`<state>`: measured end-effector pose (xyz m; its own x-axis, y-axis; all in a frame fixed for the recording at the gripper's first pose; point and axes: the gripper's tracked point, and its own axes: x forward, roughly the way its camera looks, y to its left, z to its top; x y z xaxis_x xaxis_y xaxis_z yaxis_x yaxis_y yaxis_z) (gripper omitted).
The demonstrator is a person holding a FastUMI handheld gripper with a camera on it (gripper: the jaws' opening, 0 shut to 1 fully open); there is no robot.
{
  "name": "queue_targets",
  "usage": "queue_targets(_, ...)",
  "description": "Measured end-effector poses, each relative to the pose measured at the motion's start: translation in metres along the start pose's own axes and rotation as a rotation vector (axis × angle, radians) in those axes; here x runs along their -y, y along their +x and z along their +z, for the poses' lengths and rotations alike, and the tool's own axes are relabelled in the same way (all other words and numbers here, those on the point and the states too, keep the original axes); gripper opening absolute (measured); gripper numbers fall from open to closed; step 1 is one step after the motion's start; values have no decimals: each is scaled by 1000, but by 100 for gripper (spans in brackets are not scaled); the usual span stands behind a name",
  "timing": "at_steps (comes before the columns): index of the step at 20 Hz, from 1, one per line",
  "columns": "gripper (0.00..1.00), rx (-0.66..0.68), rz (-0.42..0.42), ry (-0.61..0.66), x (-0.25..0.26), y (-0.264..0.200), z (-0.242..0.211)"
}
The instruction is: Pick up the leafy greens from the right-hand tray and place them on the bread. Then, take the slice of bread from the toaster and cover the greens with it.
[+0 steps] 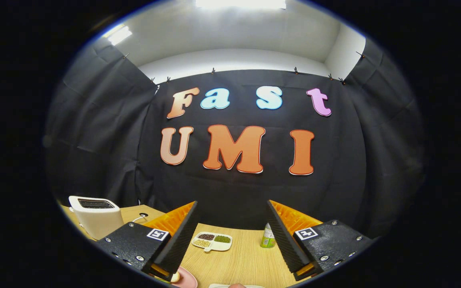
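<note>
We see the gripper [232, 208] with fingers spread wide, holding nothing. The white boxy toaster [96, 216] stands on the pale wooden table [246, 256], beyond the left finger.

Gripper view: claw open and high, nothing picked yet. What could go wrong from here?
1. The claw looks at the wall; the pink plate and a white tray rim barely peek in near the fingers, so the descent onto the greens may be poorly aimed.
2. The green bottle stands close to one finger and could be tipped on a sideways sweep.
3. The toaster sits off to the side; its slot contents can't be judged.
</note>
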<state>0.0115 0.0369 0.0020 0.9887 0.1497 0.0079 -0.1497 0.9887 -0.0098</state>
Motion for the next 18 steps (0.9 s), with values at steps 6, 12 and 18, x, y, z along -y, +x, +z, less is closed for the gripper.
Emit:
queue_targets(6,98,5,13,-3,-4,0,2)
queue_targets(12,98,3,31,5,-13,1,1)
queue_targets(18,98,20,38,3,-14,-1,5)
